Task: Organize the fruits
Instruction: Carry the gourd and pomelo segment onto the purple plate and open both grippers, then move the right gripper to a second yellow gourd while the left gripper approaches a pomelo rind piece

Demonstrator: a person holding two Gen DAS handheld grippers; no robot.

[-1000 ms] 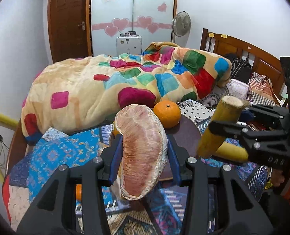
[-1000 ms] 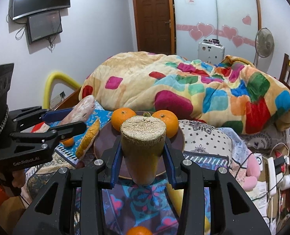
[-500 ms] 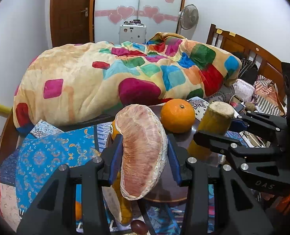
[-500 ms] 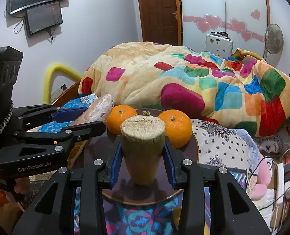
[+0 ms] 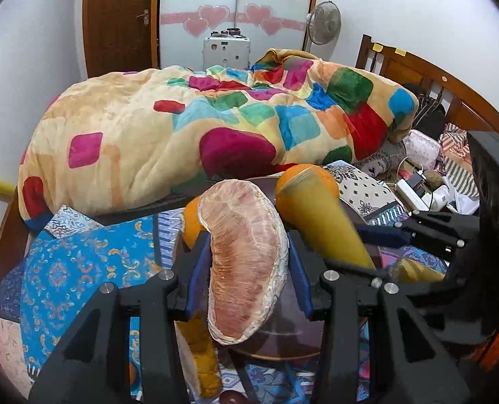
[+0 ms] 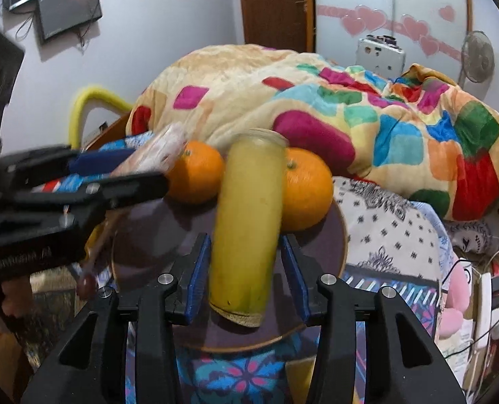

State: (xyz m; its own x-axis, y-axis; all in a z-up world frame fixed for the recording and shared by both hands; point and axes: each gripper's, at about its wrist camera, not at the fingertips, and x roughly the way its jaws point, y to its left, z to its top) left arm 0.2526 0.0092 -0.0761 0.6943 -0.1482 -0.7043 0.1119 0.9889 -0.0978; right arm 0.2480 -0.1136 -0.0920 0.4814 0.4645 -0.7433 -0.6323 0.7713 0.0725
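My left gripper is shut on a peeled pink pomelo wedge, held over the near left edge of a dark round plate. My right gripper has its jaws spread around a yellow sugarcane piece; the piece lies tilted on the plate, with gaps between it and the blue pads. Two oranges sit at the plate's far side. The sugarcane and an orange also show in the left wrist view.
A colourful patchwork quilt is heaped behind the plate. Patterned blue cloth covers the bed around it. A yellow fruit piece lies below the left gripper. A power strip and cables lie to the right by the wooden headboard.
Both grippers moved forward over the plate. The right gripper opened, and the sugarcane piece tipped from upright to lying lengthwise on the plate. The left gripper still holds the pomelo wedge.
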